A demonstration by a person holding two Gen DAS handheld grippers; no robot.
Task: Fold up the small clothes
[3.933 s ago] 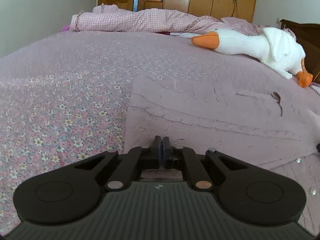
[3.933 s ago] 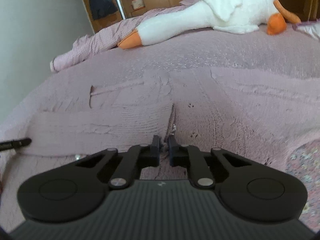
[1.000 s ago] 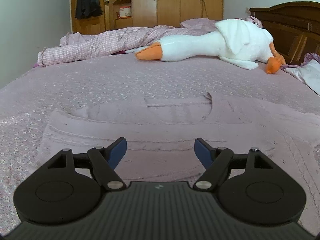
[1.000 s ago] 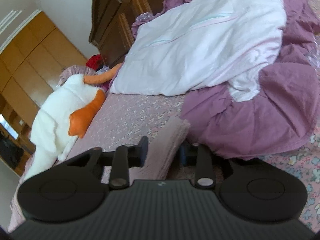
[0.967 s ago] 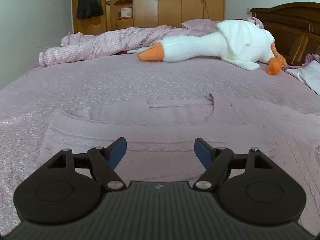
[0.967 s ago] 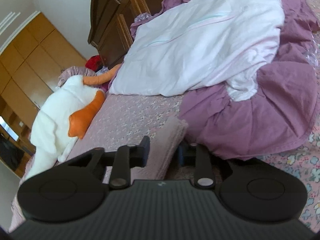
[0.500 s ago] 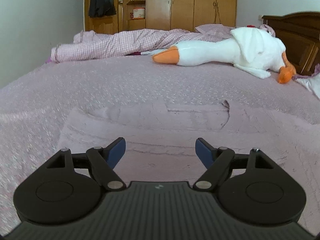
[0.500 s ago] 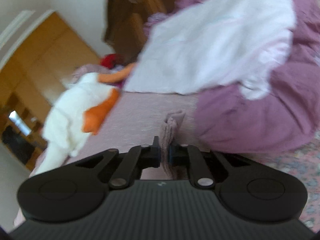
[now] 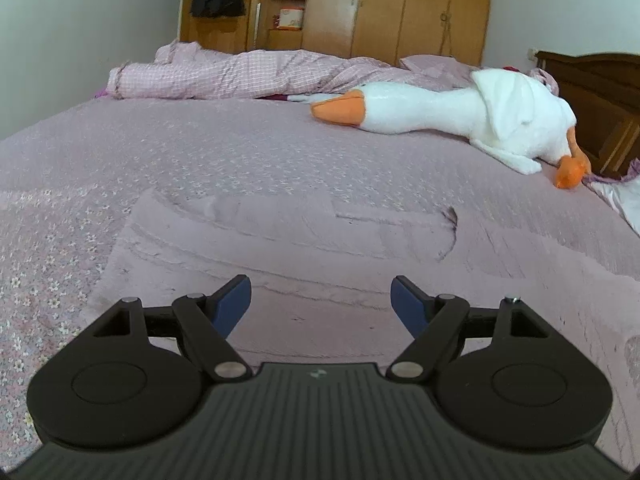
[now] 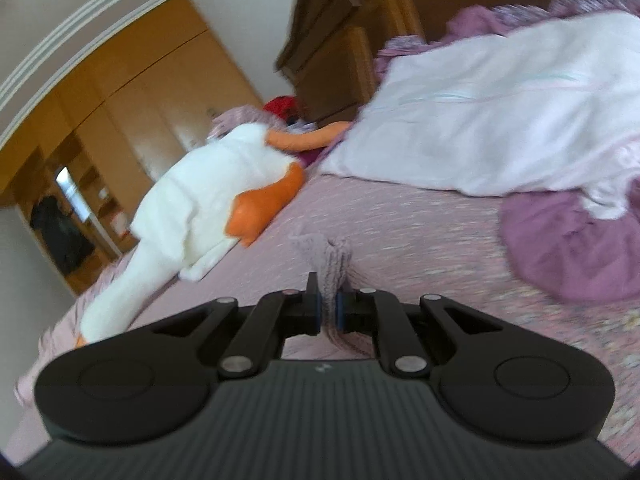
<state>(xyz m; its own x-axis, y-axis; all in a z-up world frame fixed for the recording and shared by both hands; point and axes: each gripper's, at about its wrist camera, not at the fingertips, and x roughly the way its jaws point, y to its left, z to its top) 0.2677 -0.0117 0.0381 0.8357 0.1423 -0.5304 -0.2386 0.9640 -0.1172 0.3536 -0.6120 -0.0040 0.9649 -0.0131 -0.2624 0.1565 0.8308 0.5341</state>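
A bed (image 9: 280, 152) with a floral pink cover fills the room. A mauve knit garment (image 9: 320, 264) lies flat on it. The left tongs (image 9: 321, 300) hover spread above it; the right tongs (image 10: 328, 312) pinch its bunched edge (image 10: 334, 268). A plush goose (image 9: 460, 116) lies beyond.

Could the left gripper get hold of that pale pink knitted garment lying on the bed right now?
Probably yes. The left gripper is open just above the pale pink knitted garment, which lies flat on the bed, with nothing between its fingers and the fabric.
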